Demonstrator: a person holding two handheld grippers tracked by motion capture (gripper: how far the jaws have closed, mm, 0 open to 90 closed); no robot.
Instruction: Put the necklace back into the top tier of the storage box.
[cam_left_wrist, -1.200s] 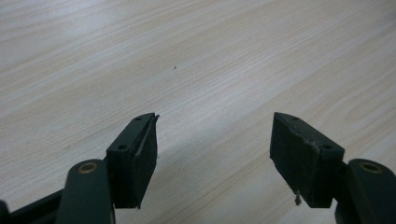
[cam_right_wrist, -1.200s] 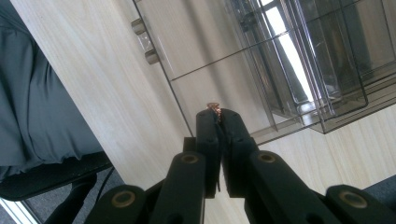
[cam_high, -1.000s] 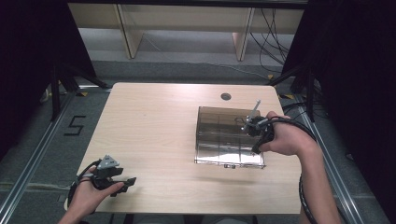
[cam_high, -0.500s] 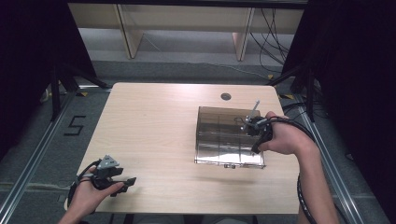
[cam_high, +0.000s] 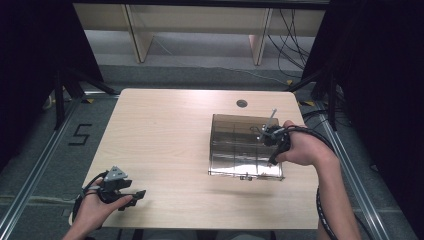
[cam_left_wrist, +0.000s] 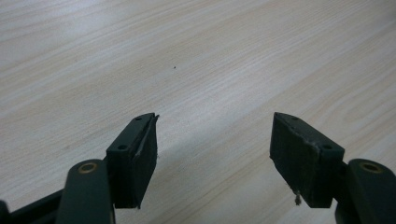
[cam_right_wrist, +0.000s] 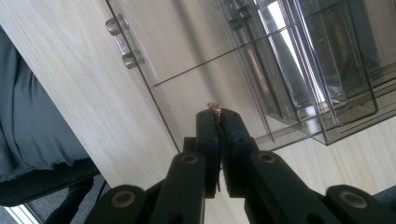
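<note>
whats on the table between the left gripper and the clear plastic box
Nothing: in the high view the stretch of table between the left gripper and the clear plastic box is bare wood.

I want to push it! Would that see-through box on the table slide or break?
The clear plastic box looks thin-walled and nearly empty, so probably light and easy to slide on the smooth table. Its thin dividers might crack if squeezed. Low and flat, it seems unlikely to tip.

A clear plastic compartment box (cam_high: 240, 147) sits on the right half of the pale wooden table (cam_high: 165, 135), behind which stands a low wooden shelf unit (cam_high: 200, 22).
</note>
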